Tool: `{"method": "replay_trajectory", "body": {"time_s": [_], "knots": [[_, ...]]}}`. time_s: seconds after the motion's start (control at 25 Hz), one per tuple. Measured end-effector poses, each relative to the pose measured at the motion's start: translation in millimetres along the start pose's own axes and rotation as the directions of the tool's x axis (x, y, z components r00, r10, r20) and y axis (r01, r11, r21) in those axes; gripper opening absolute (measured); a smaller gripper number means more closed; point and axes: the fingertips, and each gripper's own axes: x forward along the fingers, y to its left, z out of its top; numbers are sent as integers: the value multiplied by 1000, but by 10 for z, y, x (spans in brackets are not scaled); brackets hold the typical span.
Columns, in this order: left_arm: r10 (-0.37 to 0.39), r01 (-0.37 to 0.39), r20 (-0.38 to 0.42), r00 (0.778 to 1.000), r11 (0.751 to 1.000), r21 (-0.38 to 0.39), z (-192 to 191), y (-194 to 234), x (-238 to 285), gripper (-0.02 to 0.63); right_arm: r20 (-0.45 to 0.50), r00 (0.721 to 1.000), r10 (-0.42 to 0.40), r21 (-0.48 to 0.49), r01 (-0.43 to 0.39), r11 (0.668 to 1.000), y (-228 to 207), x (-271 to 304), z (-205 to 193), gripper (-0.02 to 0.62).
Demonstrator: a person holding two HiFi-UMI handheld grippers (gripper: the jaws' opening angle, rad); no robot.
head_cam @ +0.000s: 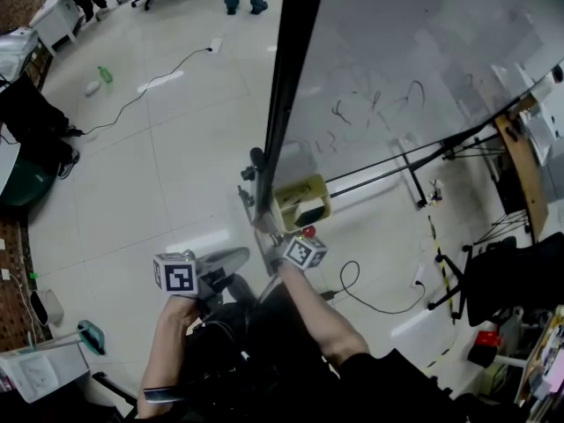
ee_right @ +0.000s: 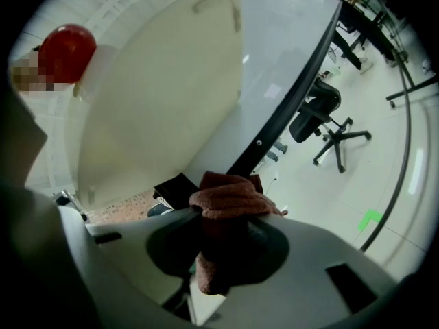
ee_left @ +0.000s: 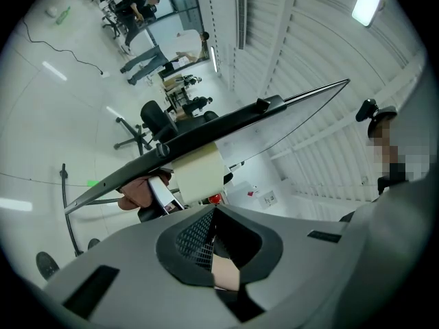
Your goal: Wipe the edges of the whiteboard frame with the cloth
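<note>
Right gripper [ee_right: 233, 216]: fingers clamped on the cloth [ee_right: 230, 194], a brown wad bunched between them and spilling over the tips. The cloth sits right at the black frame [ee_right: 296, 91], which runs from it up to 1 o'clock in the right gripper view. Can't tell if the cloth actually touches the frame.

Left gripper [ee_left: 215, 212]: fingers closed together, nothing between them. It points up at the frame from below and is apart from it. The frame crosses that view from 8 to 2 o'clock.

Head view: the whiteboard [head_cam: 423, 51] fills 12 to 3 o'clock, with some pen scribbles on it. Its frame edge comes down from 12 o'clock to centre. The right gripper is just below centre, at the frame's lower end. The left gripper is at 7 o'clock of it, clear of the frame. 1 forearm sits behind each gripper, coming in from 6 o'clock.

Beige box [head_cam: 300, 203]: on the board at 3 o'clock of the frame, just at 12 o'clock of the right gripper's marker cube. A red knob [head_cam: 308, 232] sits between box and cube.

Floor [head_cam: 176, 148]: pale tiles, 1 green bottle [head_cam: 104, 74] lying at 10 o'clock.
</note>
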Motion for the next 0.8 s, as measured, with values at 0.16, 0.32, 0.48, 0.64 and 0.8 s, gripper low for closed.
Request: {"method": "replay_trajectory", "body": {"time_s": [0.16, 0.32, 0.48, 0.64, 0.8], "knots": [[-29, 29, 7, 1000, 1000, -11, -7, -3, -25, -12, -9, 999, -43, 40, 43, 998, 14, -27, -77, 94], [-49, 50, 26, 998, 999, -21, 14, -25, -57, -12, -31, 999, -9, 65, 11, 998, 363, -71, -128, 94], [-83, 83, 41, 996, 997, 5, 78, -76, -80, -12, -40, 998, -43, 76, 46, 996, 492, -82, -59, 94], [-105, 104, 53, 993, 994, 22, 139, -158, -97, -12, -53, 995, -79, 111, 85, 990, 590, -99, -58, 94], [-121, 119, 73, 990, 993, 24, 181, -129, -118, -12, -68, 996, -65, 104, 72, 992, 801, -64, -75, 94]]}}
